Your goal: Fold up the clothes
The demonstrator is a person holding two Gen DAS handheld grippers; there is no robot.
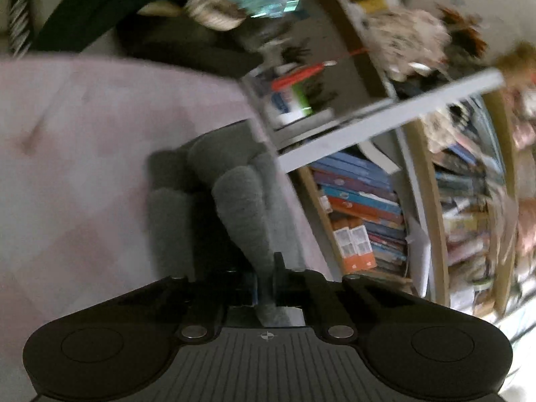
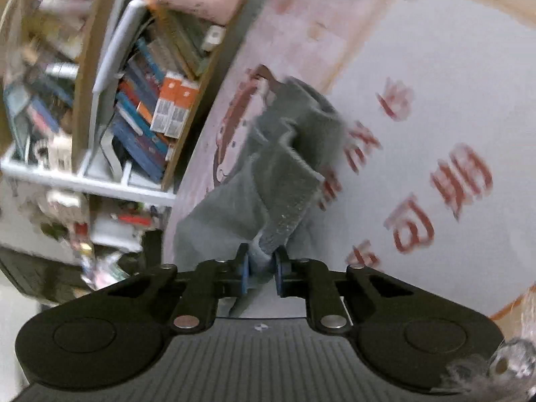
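Observation:
A grey fleecy garment hangs in bunched rolls over a pale pink cloth-covered surface in the left wrist view. My left gripper is shut on a narrow strip of it. In the right wrist view the same grey garment drapes in folds above a white cloth with red characters. My right gripper is shut on its edge, which shows between the blue pads. Both views are blurred by motion.
A wooden bookshelf packed with books stands beyond the surface's edge; the bookshelf also appears at left in the right wrist view. A white shelf frame crosses in front of it. Dark furniture lies behind the pink surface.

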